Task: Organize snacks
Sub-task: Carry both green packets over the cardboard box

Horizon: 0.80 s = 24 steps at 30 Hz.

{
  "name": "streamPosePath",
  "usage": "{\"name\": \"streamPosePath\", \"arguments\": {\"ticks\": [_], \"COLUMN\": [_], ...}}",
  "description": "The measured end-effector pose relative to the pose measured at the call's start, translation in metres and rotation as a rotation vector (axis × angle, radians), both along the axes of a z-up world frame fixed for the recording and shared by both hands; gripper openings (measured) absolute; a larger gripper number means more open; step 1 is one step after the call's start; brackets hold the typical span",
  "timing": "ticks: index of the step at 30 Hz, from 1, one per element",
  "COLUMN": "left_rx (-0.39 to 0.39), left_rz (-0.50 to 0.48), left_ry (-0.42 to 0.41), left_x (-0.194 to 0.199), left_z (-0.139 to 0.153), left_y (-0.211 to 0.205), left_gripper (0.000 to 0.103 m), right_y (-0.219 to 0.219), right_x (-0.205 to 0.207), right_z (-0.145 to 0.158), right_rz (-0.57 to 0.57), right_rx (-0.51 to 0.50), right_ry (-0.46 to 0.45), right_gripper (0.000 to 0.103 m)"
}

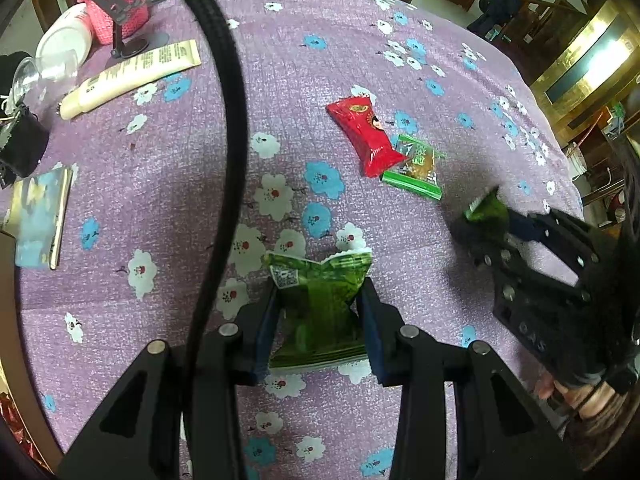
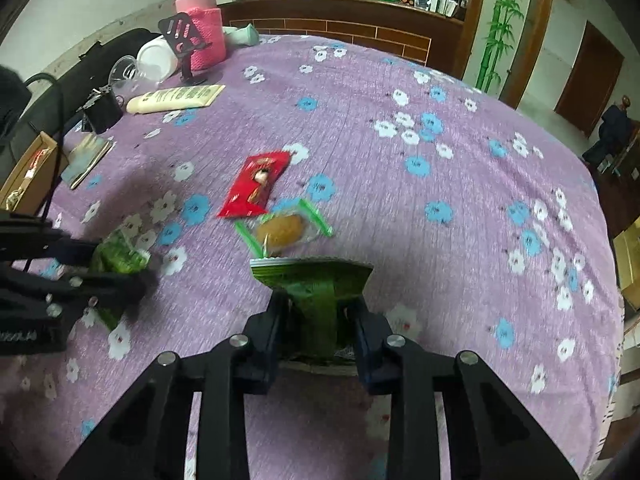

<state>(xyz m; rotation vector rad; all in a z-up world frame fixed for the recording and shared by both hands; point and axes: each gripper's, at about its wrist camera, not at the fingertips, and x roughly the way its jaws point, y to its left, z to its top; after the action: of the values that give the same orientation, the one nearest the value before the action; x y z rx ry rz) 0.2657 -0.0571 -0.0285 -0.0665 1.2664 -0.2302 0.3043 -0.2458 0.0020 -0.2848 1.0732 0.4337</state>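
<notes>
A wooden counter (image 2: 340,20) stood behind the desk (image 2: 480,260); painted bamboo (image 2: 500,20) climbed the pale wall beside a brown door (image 2: 588,76).

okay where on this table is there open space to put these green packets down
Bare cloth lies right of the red packet and clear cake wrapper, out to the tablecloth edge. The far-left corner is crowded: pink jar, cream tube, phone stand.
</notes>
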Motion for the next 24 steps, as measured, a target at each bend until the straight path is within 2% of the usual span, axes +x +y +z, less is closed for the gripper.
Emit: {"name": "streamPosePath", "arguments": {"ticks": [9,15,21,24], "left_rx": [0.036,0.021,-0.015,-0.008], "left_rz": [-0.031,-0.059,-0.092,-0.100], "left_ry": [-0.048,-0.073,0.005,0.009], "left_x": [-0.026,-0.028,-0.006,-0.004], "left_z": [-0.002,-0.002,0.000,0.000], "left_y": [-0.005,-0.005,-0.005,-0.004], "left_gripper": [0.039,0.037,0.035,0.033], "right_y": [-0.016,-0.009,-0.009,-0.008], "right_x": [-0.040,-0.065,-0.073,-0.074], "right_z": [0.005,0.007,0.007,0.008], "right_rz": [-0.081,-0.114,-0.160,-0.167], "right_rx": [0.010,0.026,0.032,0.029], "right_ry": [0.042,0.066,0.072,0.073], "right_gripper": [0.030,0.030,0.030,0.030]}}
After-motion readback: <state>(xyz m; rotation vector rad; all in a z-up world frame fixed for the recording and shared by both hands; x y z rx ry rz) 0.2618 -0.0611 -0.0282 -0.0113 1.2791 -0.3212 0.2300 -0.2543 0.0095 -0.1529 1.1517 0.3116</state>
